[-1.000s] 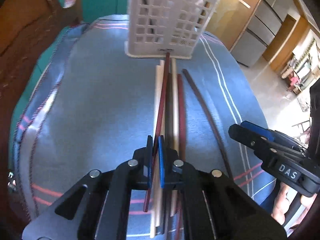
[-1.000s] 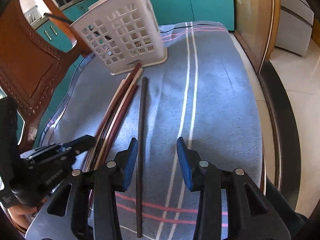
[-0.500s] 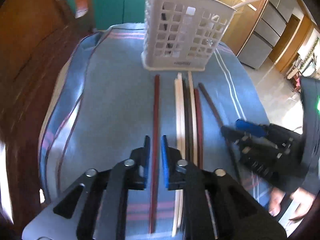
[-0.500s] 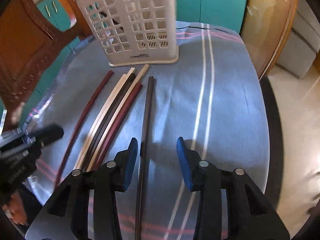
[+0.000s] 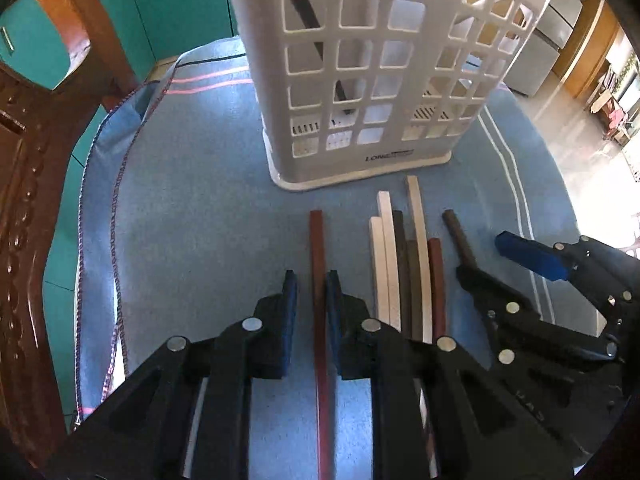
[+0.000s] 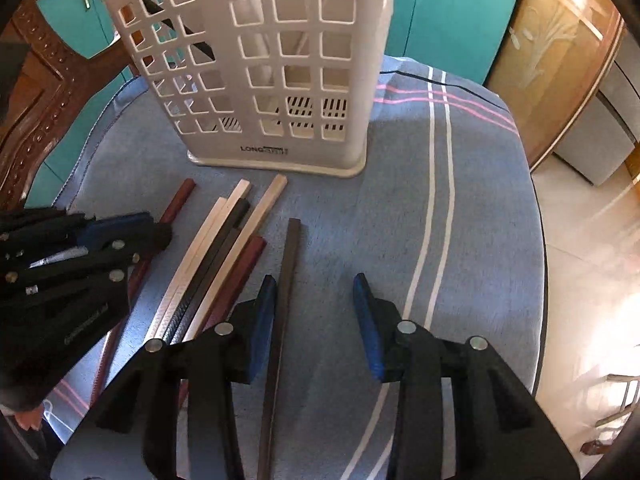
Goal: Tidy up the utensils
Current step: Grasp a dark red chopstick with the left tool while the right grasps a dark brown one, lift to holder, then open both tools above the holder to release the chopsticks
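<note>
Chopsticks lie loose on the blue cloth before the white basket; left gripper straddles the red one unclamped, right gripper closing around a dark one. Light, stiff, slippery: grasp mid-shaft.

Below my fingers I count eight chopsticks on the striped cloth: three pale ones, two reddish ones, one apart and one in the bundle, and three dark ones, one lying alone, plus one white slotted basket.
</note>
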The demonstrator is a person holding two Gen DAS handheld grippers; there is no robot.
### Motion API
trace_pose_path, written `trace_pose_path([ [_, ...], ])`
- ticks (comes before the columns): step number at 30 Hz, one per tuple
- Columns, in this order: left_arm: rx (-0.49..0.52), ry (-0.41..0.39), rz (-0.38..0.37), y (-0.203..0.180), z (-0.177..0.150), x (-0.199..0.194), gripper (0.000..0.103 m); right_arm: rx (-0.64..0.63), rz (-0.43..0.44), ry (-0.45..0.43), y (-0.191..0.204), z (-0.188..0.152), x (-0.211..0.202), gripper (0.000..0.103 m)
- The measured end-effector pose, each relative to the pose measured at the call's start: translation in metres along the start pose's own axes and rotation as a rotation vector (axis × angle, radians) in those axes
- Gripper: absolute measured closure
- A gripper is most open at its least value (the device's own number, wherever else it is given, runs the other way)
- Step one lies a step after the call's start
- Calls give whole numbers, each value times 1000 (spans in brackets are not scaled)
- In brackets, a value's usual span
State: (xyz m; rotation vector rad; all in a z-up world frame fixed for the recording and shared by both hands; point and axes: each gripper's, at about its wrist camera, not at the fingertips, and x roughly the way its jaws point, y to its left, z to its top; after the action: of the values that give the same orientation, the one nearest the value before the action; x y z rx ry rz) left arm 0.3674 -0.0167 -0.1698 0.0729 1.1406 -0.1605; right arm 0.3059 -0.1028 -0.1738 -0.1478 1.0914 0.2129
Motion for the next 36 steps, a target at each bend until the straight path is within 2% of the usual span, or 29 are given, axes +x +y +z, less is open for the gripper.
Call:
trace_pose_path([
  [1, -1, 1, 2, 0, 1, 1, 86, -5, 0, -2, 0, 0, 0, 70],
  [3, -6, 1, 4, 1, 3, 2, 88, -10, 11, -4, 0, 2, 0, 93],
  [5, -11, -5, 1, 1, 2, 2, 96, 1, 29, 5, -2, 3, 1, 94],
  [8, -44, -14, -16, 4, -2, -3, 96, 46, 78, 2, -13, 6, -3, 96],
  [10, -55, -53, -25, 6, -9, -18, 96, 74, 100, -24, -23, 4, -14, 96],
  [13, -51, -149, -49, 5, -22, -61, 96, 101, 126, -105, -36, 1, -51, 96],
  [20, -29, -382, -90, 1, -42, -164, 96, 102, 211, -323, -53, -10, -165, 96],
  [23, -12, -473, -94, -6, -40, -204, 96, 102, 229, -401, -53, -10, -203, 96],
  [25, -3, -547, -101, -8, -32, -235, 96, 113, 251, -447, -57, -11, -227, 96],
  [29, -5, -674, -93, -5, -1, -288, 96, 147, 290, -586, -61, 20, -274, 96],
  [33, -45, -768, -60, 2, 42, -320, 96, 163, 251, -733, -64, 61, -308, 96],
  [36, -77, -811, -22, 8, 71, -318, 96, 168, 182, -833, -59, 85, -317, 96],
])
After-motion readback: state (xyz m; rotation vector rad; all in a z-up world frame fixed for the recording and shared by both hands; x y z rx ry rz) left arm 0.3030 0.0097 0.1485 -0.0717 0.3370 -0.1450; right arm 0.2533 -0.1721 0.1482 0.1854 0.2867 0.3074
